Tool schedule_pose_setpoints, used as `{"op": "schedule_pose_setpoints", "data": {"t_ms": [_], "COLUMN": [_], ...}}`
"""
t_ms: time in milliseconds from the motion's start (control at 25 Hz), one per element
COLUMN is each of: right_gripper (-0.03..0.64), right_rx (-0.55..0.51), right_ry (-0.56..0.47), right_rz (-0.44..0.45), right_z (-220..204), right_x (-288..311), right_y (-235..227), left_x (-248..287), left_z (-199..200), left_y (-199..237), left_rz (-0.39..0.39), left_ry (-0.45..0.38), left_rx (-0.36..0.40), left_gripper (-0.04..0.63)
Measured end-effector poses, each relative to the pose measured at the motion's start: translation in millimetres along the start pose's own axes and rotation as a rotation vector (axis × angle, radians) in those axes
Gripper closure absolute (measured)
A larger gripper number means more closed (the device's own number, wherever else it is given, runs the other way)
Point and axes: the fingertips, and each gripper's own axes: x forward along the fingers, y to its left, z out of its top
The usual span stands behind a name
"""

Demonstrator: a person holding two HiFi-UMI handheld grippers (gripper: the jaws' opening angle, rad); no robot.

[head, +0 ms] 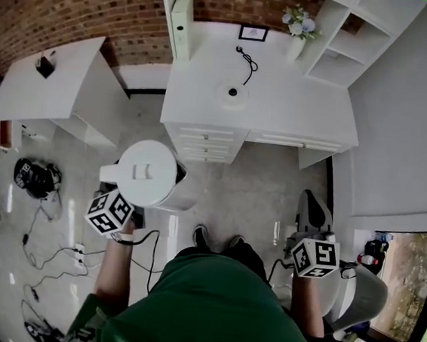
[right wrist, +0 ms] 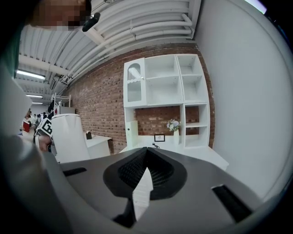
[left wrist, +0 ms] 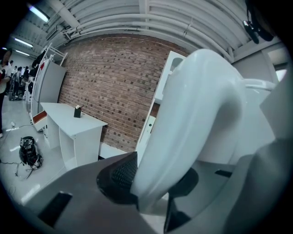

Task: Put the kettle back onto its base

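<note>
My left gripper [head: 115,181] is shut on the handle of a white kettle [head: 149,172] and carries it upright above the floor, short of the desk. In the left gripper view the curved white handle [left wrist: 197,114] runs between the two black pads [left wrist: 120,176]. The round kettle base [head: 232,92] lies on the white desk [head: 295,114] ahead, its black cord trailing toward the back. My right gripper [head: 313,209] hangs at the right with nothing in it, its pads [right wrist: 158,171] meeting at the tips. The right gripper view catches the kettle [right wrist: 68,137] at its left.
A shelf unit [head: 348,44] with a flower vase [head: 298,27] and a small frame [head: 253,32] stands behind the desk; drawers [head: 205,139] face me. A second white table [head: 48,84] stands left. Cables [head: 38,250] and a black object [head: 34,178] lie on the floor.
</note>
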Motion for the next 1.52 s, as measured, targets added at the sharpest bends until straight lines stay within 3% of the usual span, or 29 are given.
{"op": "schedule_pose_setpoints", "data": {"t_ms": [360, 640, 960, 1280, 1520], "right_gripper": [0.595, 0.595, 0.595, 0.595, 0.595], "right_rx": [0.051, 0.049, 0.044, 0.064, 0.082], "right_ry": [0.036, -0.029, -0.035, -0.035, -0.015], "right_rz": [0.068, 0.164, 0.254, 0.271, 0.243], "right_z": [-18, 27, 44, 49, 45], "right_x": [66, 125, 184, 225, 253], "right_y": [-59, -125, -187, -226, -237], "left_x": [55, 86, 126, 168, 223], "left_z": [-1, 26, 44, 60, 70], "left_y": [-40, -100, -153, -177, -173], "left_rz": [0.076, 0.159, 0.202, 0.231, 0.210], "left_ry": [-0.002, -0.058, -0.120, -0.130, -0.125], "left_rx": [0.036, 0.065, 0.010, 0.043, 0.049], "left_gripper": [0.459, 0.459, 0.459, 0.459, 0.459]}}
